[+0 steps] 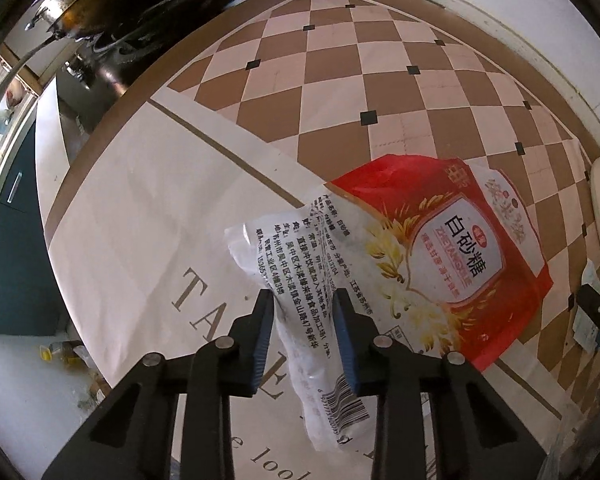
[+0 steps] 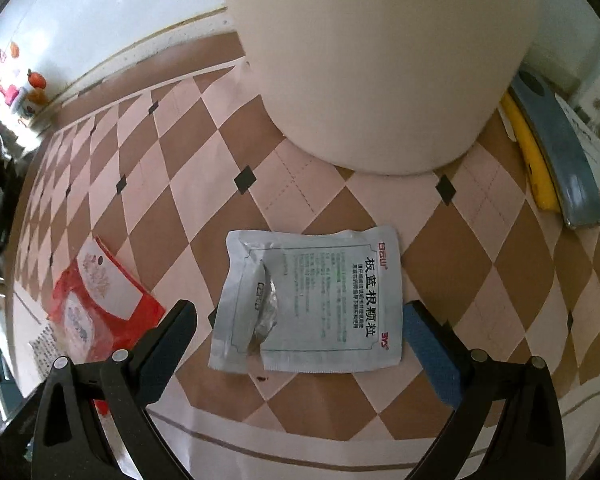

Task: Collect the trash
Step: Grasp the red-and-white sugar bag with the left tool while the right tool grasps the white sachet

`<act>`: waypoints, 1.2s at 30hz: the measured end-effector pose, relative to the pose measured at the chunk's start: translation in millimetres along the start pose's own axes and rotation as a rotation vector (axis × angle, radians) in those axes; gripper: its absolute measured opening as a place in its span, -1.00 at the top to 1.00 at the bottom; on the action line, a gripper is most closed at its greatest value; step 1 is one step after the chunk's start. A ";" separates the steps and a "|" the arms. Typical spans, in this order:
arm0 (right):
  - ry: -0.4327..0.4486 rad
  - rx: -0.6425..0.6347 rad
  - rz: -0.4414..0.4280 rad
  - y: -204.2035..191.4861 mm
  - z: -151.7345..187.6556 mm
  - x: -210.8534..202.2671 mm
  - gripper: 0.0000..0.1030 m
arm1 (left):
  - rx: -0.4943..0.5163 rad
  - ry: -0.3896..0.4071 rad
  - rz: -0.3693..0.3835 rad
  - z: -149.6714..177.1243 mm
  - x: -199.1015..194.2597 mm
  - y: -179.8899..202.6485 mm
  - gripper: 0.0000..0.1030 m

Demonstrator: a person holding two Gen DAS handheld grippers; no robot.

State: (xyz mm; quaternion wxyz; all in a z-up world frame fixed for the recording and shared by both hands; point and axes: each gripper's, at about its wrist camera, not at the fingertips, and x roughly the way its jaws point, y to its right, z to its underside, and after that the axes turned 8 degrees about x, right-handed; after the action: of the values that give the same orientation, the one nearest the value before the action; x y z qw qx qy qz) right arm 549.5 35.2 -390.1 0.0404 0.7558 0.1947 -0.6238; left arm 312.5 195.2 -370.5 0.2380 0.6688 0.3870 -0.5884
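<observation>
Two tongs, two wrappers: left tongs (image 1: 303, 312) pinch the sugar bag (image 1: 420, 256) lengthwise — right tongs (image 2: 300, 336) gape wide astride the sachet (image 2: 312, 300), just before the tub (image 2: 380, 60).

From the left wrist we look forward and down along the left tongs (image 1: 304, 316), close over the table (image 1: 140, 208) with its checkered cloth, the red sugar bag (image 1: 440, 256) right at the fingertips. From the right wrist we look the same way along the right tongs (image 2: 300, 320), near the cloth, facing the silver sachet (image 2: 312, 300) and a white cylinder (image 2: 380, 60) behind it. Both views share the checkered cloth and the red sugar bag (image 2: 100, 304), which sits at the right view's left edge.
</observation>
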 end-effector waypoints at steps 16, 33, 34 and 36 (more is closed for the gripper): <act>0.068 -0.053 -0.008 13.3 8.2 -20.8 0.95 | 0.010 0.091 0.047 -14.6 -32.7 -12.1 0.72; 0.012 0.044 -0.167 28.5 -3.0 -46.9 -0.47 | 0.020 0.265 -0.125 -37.6 -71.2 -24.9 0.72; 0.011 0.047 -0.173 25.7 -4.4 -41.5 -0.64 | 0.011 0.256 -0.132 -40.2 -65.5 -25.6 0.72; 0.011 0.027 -0.153 12.1 -6.8 -30.4 -0.64 | 0.004 0.244 -0.150 -43.9 -56.3 -25.7 0.72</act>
State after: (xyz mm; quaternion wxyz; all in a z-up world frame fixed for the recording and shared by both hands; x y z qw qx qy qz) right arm 555.6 18.6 -361.6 -0.0188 0.7426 0.2435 -0.6237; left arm 318.0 230.9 -303.7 0.1434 0.7052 0.4609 -0.5194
